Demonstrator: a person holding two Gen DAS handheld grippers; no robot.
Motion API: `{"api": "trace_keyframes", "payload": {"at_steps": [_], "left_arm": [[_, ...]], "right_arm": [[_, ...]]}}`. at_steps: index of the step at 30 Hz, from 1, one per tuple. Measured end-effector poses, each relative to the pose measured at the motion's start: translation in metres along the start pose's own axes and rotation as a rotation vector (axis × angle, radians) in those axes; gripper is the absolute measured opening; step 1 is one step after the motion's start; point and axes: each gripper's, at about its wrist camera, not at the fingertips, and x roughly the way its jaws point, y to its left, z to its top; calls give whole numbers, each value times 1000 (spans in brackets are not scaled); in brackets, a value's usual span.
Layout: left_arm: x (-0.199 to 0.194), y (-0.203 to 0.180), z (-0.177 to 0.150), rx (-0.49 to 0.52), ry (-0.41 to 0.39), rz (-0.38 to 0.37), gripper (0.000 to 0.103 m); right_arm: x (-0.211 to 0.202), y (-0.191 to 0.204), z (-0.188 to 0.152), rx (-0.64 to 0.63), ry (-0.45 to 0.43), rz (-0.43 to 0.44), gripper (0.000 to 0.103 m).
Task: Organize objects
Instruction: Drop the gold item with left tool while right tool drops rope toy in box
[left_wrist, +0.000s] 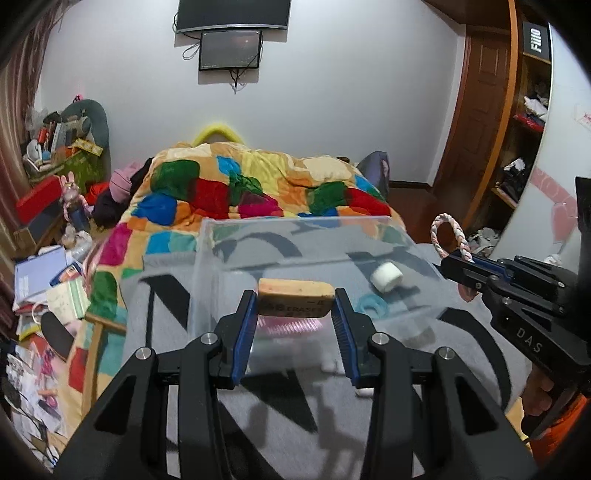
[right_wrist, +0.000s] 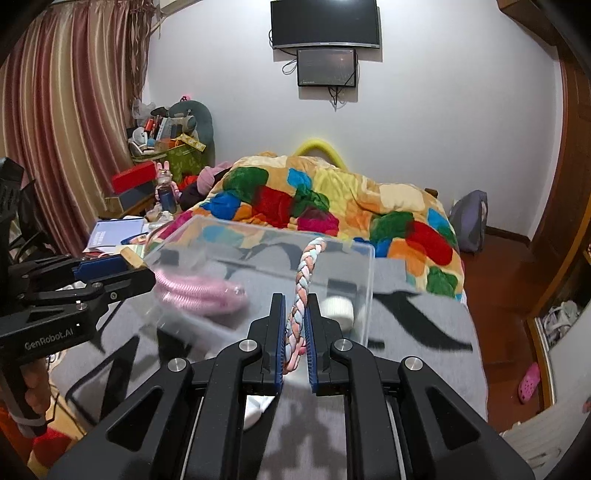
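Nearest, an eraser (left_wrist: 295, 298) is clamped between the jaws of the left gripper (left_wrist: 295, 314), while a braided rope ring (right_wrist: 301, 291) is pinched in the right gripper (right_wrist: 296, 325). Beyond, a clear plastic box (right_wrist: 354, 254) on a grey blanket (right_wrist: 424, 325) is seen holding a pink coil (right_wrist: 199, 291) and white tape roll (right_wrist: 338, 308)

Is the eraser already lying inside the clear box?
No, the eraser is clamped between the left tool's fingers, held at the clear box's near wall rather than lying inside.
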Motion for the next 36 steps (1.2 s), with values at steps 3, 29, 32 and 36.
{"api": "trace_keyframes", "payload": {"at_steps": [3, 29, 32, 36], "left_arm": [[16, 7, 6, -6, 25, 21, 41], [28, 9, 4, -7, 77, -30, 58], [17, 6, -2, 5, 64, -29, 69], [6, 2, -14, 24, 57, -15, 79]], "right_arm": [[19, 3, 4, 1, 29, 14, 9], [51, 20, -7, -80, 162, 52, 27], [35, 17, -13, -88, 141, 51, 29], [16, 9, -28, -76, 138, 65, 33]]}}
